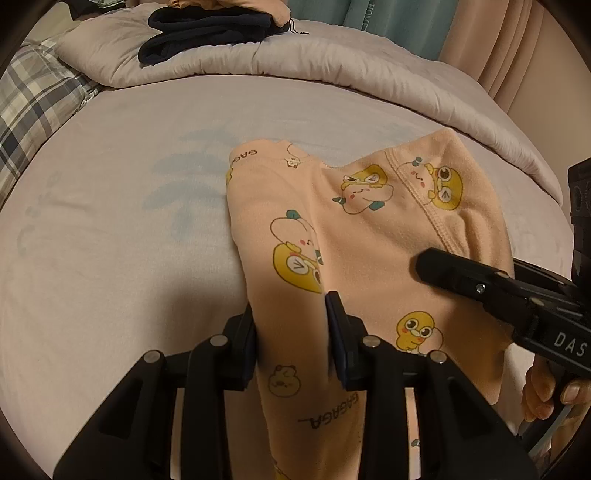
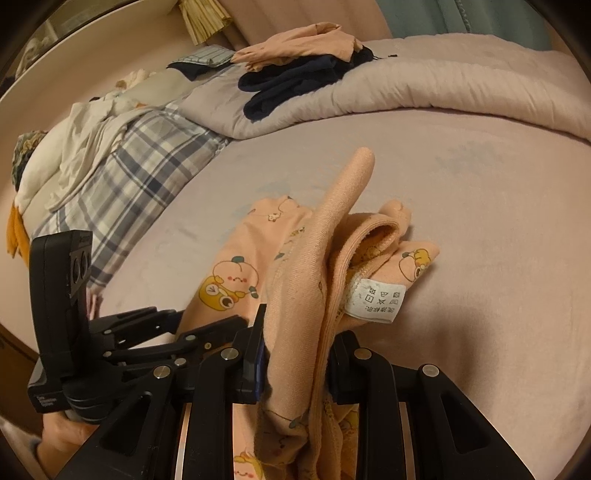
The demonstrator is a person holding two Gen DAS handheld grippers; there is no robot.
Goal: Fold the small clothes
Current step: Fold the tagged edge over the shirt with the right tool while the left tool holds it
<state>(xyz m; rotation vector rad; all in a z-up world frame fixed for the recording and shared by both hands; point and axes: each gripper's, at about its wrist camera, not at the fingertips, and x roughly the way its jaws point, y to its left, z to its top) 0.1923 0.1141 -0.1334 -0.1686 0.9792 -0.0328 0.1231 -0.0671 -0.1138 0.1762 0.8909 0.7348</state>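
Gripping: both grippers were clamped on one peach garment [image 1: 354,221] printed with yellow cartoon ducks.
Left gripper [image 1: 291,332]: its jaws pinched a folded ridge of the peach cloth, which ran back between the fingers toward the camera.
Right gripper [image 2: 295,354]: closed on a thick bunch of the same garment's ribbed hem, the fabric rising upright between the fingers.
Garment position: it lay partly on the pale bed sheet [image 1: 110,240], near the middle of the bed, with the held edges lifted off it.
Care label [image 2: 376,301]: a white tag hung from an inner seam on the right side of the bunched cloth (laundry symbols visible, text too small to read).
Right gripper in left view: the black tool [image 1: 480,280] came in from the right, over the garment.
Quilt [image 1: 295,62]: a pale folded quilt lay across the far end of the bed.
Dark clothes [image 1: 207,33]: a navy pile sat on the quilt, with a peach piece [image 2: 303,42] on top.
Plaid bedding [image 2: 140,173]: lay at the left edge of the bed, under crumpled white cloth [image 2: 74,147].
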